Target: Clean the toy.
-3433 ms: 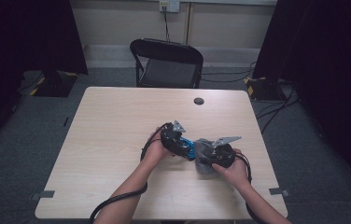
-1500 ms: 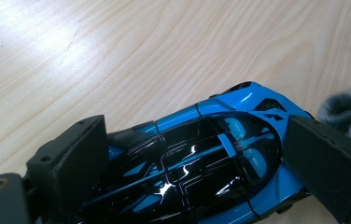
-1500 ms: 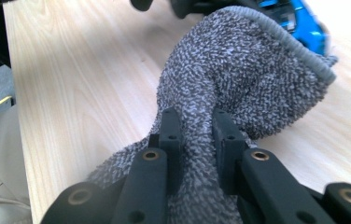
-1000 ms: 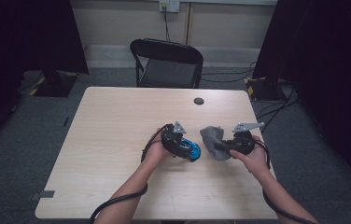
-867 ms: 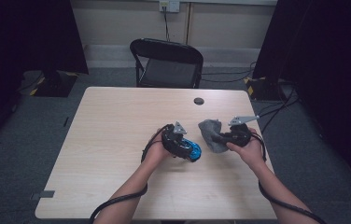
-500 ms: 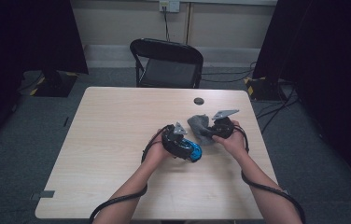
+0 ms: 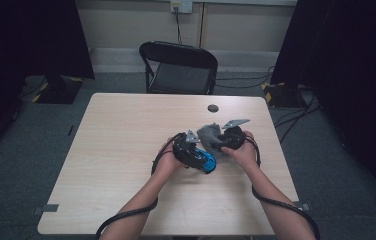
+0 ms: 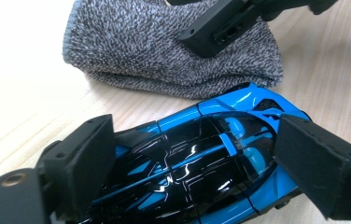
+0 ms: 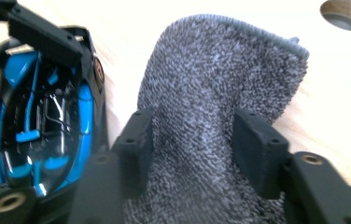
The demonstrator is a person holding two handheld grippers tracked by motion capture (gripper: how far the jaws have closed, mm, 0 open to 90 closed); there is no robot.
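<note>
Toy car and grey cloth, one in each gripper, side by side on the table.

The left gripper clamps the blue-and-black toy car across its body — the car lies on the table. Just beside it, the right gripper pinches a bunched fold of the grey knitted cloth, whose far edge lies near the table's round hole.

Moved from out at the table's right side in toward the left gripper and farther from the person: right gripper and the grey knitted cloth pinched between its jaws, now just beside the blue toy car.
</note>
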